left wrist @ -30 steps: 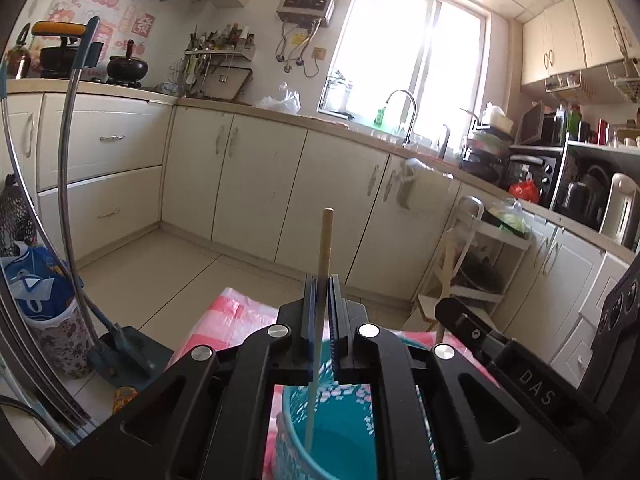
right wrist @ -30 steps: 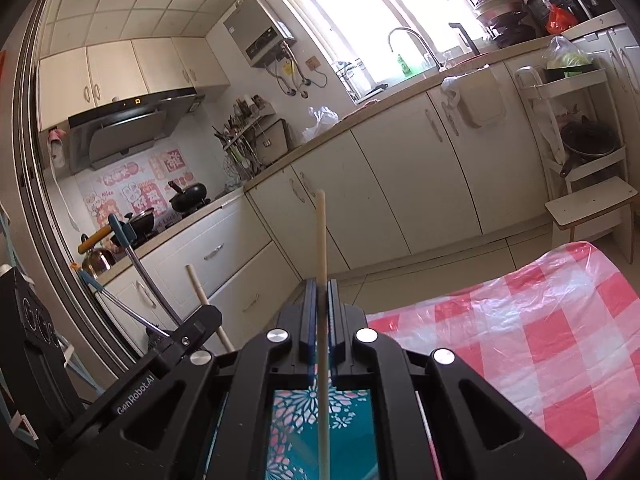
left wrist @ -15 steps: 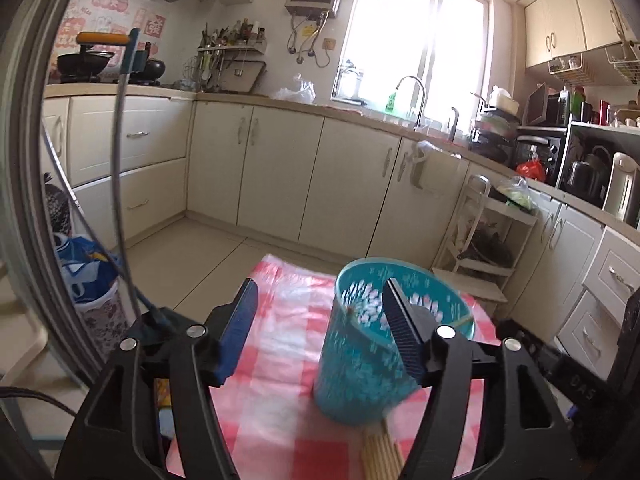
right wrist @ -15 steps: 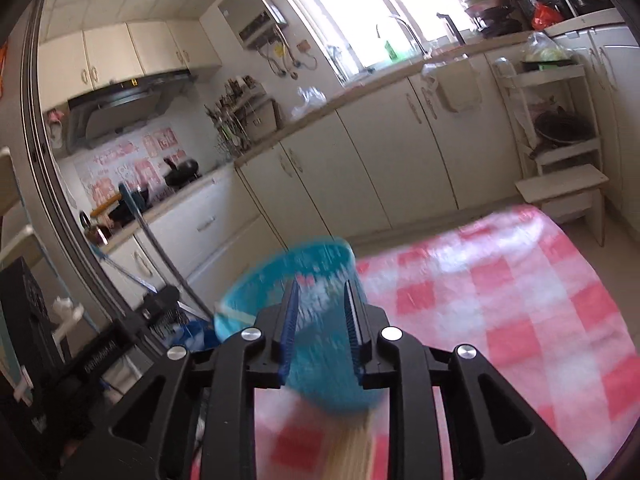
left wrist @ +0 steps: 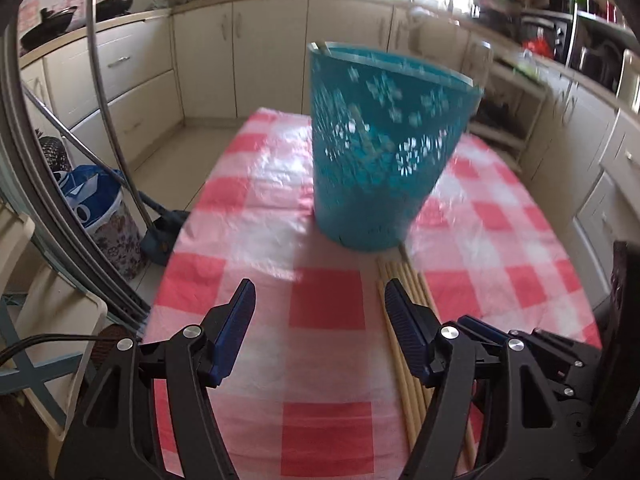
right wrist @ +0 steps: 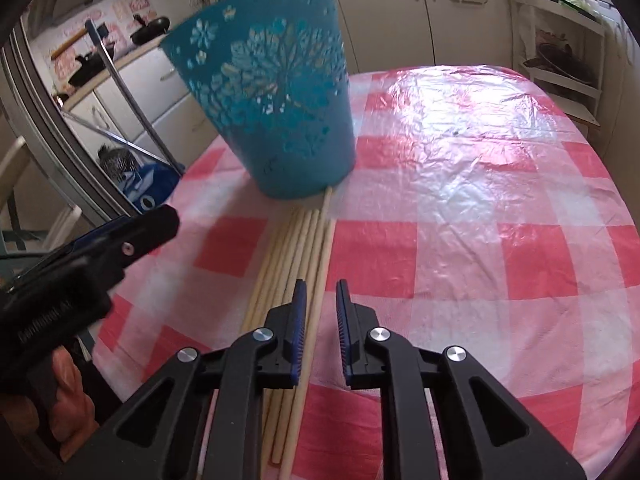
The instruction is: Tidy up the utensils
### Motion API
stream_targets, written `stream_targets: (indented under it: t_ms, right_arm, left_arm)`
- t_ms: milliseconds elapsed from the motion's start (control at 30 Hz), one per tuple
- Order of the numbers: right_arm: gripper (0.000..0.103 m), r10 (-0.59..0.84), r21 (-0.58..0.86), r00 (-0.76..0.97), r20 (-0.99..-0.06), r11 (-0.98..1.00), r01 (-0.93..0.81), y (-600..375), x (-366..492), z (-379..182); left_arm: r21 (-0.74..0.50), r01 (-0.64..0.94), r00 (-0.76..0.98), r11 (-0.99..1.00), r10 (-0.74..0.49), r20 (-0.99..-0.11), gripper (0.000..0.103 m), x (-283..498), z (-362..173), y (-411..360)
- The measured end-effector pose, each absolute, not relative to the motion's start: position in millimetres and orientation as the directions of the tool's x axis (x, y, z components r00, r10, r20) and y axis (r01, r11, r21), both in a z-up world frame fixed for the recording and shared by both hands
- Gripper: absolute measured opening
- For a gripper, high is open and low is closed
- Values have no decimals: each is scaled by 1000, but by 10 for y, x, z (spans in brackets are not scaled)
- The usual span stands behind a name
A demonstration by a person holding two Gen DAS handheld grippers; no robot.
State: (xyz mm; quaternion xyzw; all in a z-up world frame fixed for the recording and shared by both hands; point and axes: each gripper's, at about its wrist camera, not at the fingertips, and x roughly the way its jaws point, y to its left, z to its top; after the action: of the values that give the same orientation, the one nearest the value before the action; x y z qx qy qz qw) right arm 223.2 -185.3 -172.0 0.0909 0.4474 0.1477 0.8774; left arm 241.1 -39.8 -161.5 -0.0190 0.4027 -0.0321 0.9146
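Observation:
A teal perforated basket (left wrist: pixel 380 148) stands upright on the red-and-white checked tablecloth (left wrist: pixel 320 316); it also shows in the right wrist view (right wrist: pixel 276 108), with pale sticks faintly visible inside it. Several pale wooden chopsticks (right wrist: pixel 296 256) lie side by side in front of the basket, seen too in the left wrist view (left wrist: pixel 404 344). My left gripper (left wrist: pixel 318 300) is wide open and empty, just left of the chopsticks. My right gripper (right wrist: pixel 321 296) is open and empty, low over the near end of the chopsticks. The left gripper's body (right wrist: pixel 80 264) shows at the left.
The tablecloth (right wrist: pixel 480 208) stretches to the right of the basket. Kitchen cabinets (left wrist: pixel 248 48) line the far wall. A mop and metal poles (left wrist: pixel 104 92) and a blue patterned bin (left wrist: pixel 100 208) stand on the floor left of the table. A white shelf rack (right wrist: pixel 560 40) stands at the right.
A second ago each gripper was shut on a chopstick over the basket. Both opened and released them into it, then pulled back and down toward the chopsticks on the table.

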Motion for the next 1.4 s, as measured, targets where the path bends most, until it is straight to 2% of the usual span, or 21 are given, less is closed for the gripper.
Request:
stream_targets:
  t_ms: [100,367,567,667,733,800,967,1067,1200,1333,1400]
  right_arm:
    - [8,302,239,558,-773,953,-184,-1826,2193,-1778]
    - [7,289,237,570,-769,957,-166,-2005,2163,-1753]
    - [7,310,270,572,-759,950,-157,-2138,2132,-1742]
    - [7,309,268,571,-761,951,-157,-2136,2138,-1735]
    - [7,309,269,568,-763,950,-157,-2121,2157,-1730]
    - [7,308,267,565,-765,951,-158,-2105,2160,-1728]
    - [7,314,282,561,-766,948,-146,-2108,2170,-1733]
    - [7,311,282,562,-766,949,-142,-2099,2180,-1742]
    - [7,312,284,564,-765,949,-141,-2099,2182,-1745]
    - [7,314,288,568,-761,948,-138,-2107,2171,-1749]
    - [8,318,293,569,-758,946,-139,-2114,2169,-1750]
  left_arm:
    - [-33,60,641,998,-64,-765,64,2489,-1708,-508]
    - [3,73,568,997,-39,-822,64,2627,-1999,-657]
    - [32,69,560,997,-12,-828,61,2660,-2049,-714]
    - [27,88,554,996,-26,-832,46,2688,-2033,-761]
    - [20,118,549,993,-48,-835,16,2693,-2016,-810]
    - [-6,155,532,988,-89,-842,6,2699,-2010,-845]
    - [-98,175,512,980,-175,-841,4,2609,-1912,-744]
    - [-184,218,561,959,-277,-780,4,2383,-1547,-633]
    - [-254,297,692,921,-390,-607,4,2189,-743,-467]
    - [-251,299,851,921,-376,-365,4,2273,77,-293]
    - [-263,274,898,925,-344,-275,4,2397,293,-249]
